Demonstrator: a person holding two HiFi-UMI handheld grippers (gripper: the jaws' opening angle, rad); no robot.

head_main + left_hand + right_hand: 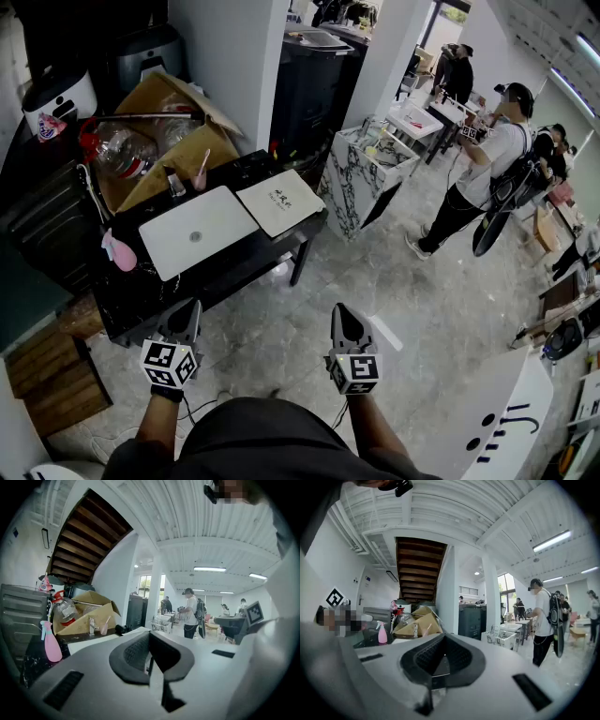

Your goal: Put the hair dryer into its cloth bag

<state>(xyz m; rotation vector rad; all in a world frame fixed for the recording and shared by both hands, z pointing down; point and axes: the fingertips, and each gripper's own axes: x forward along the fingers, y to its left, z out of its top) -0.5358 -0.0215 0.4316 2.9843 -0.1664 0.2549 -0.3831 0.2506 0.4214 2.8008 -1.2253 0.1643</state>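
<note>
Both grippers are shut and empty: the left gripper [184, 323] and the right gripper [348, 328] are held side by side over the floor, short of the black table [141, 291]. The bag [279, 202] – white, flat, with dark print – lies at the table's right end, just beside a bigger white slab [197, 232]. A pink bottle [120, 251] stands at the left edge, with a box [169, 122] behind. The dryer I cannot pick out.
</note>
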